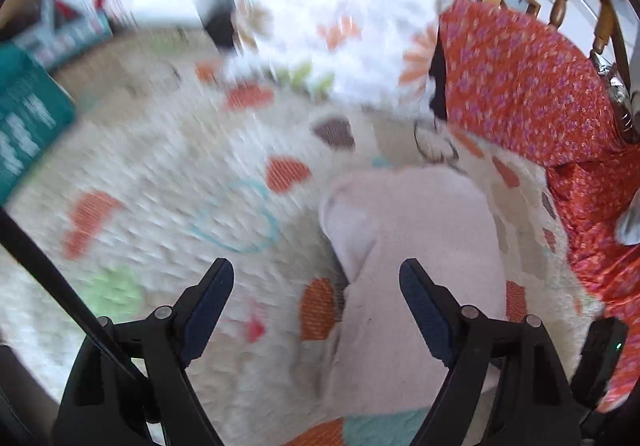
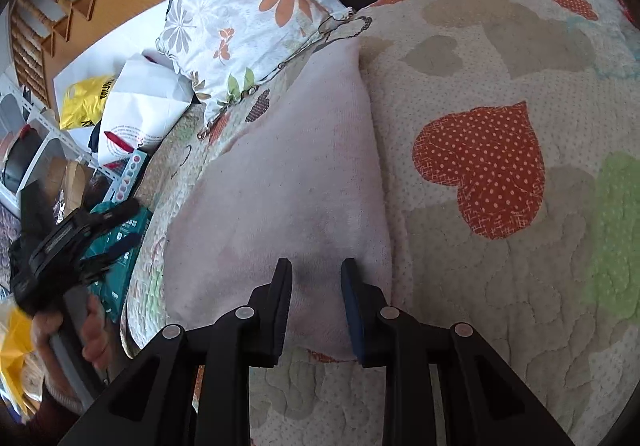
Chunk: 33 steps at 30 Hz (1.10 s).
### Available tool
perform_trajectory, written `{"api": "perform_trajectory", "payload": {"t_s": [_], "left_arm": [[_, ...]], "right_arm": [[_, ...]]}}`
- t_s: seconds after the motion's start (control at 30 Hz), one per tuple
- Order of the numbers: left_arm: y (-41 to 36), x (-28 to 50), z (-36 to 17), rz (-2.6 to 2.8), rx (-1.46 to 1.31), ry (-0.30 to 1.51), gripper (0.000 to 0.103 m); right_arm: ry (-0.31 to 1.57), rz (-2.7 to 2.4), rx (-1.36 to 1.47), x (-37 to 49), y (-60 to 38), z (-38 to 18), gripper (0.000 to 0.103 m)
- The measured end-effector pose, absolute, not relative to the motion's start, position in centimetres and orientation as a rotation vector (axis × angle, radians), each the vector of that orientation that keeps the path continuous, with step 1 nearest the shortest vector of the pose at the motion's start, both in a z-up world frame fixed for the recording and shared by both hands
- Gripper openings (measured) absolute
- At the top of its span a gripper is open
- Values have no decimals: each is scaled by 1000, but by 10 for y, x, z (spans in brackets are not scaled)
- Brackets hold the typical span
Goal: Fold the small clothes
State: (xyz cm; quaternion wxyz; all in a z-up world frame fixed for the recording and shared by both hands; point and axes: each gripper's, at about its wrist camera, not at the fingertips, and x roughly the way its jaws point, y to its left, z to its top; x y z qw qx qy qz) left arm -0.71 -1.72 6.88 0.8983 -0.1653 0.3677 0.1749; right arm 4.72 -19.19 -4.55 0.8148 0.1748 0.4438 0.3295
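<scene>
Pink garment [image 2: 288, 182], a small soft piece of clothing, lies flat on a quilted bedspread [image 2: 500, 66] patterned with hearts. Its long axis runs from the near edge of the bed toward a floral pillow [image 2: 244, 26]. In the left wrist view, which is blurred, the same garment [image 1: 412, 246] lies below and ahead of the left tongs [image 1: 316, 306]; their jaws stand wide apart with nothing gripped. The right tongs [image 2: 316, 286] hang over the garment's near end, jaws partly open with pink fabric seen between the pads; whether they pinch it cannot be told. An orange dotted heart patch [image 2: 484, 166] lies on the bedspread to the right of the garment. Red floral cloth [image 1: 532, 86] covers the far side of the bed. At the left margin of the right wrist view, a hand [image 2: 76, 330] holds the other tool beside the bed.
</scene>
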Motion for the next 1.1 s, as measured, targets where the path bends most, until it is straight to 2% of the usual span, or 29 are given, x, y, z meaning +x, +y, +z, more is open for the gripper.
{"api": "perform_trajectory", "payload": {"t_s": [0.13,0.23,0.27,0.53,0.8,1.1], "left_arm": [[-30,-45,104,504,-219,605,95],[-41,-75,126,533,-183,480,102],[-44,-82,131,539,-176,454,103],[-72,-141,173,560,-125,274,103],[-76,-148,159,477,-246,331,103],[-99,-145,153,495,-156,358,103]], "right_arm": [[918,643,301,33,-191,-37,29],[893,601,242,16,-192,-31,39],[891,586,231,12,-194,-31,46],[915,509,246,-19,-216,-39,46],[877,449,194,-35,-217,-34,50],[875,414,162,-33,-215,-38,52]]}}
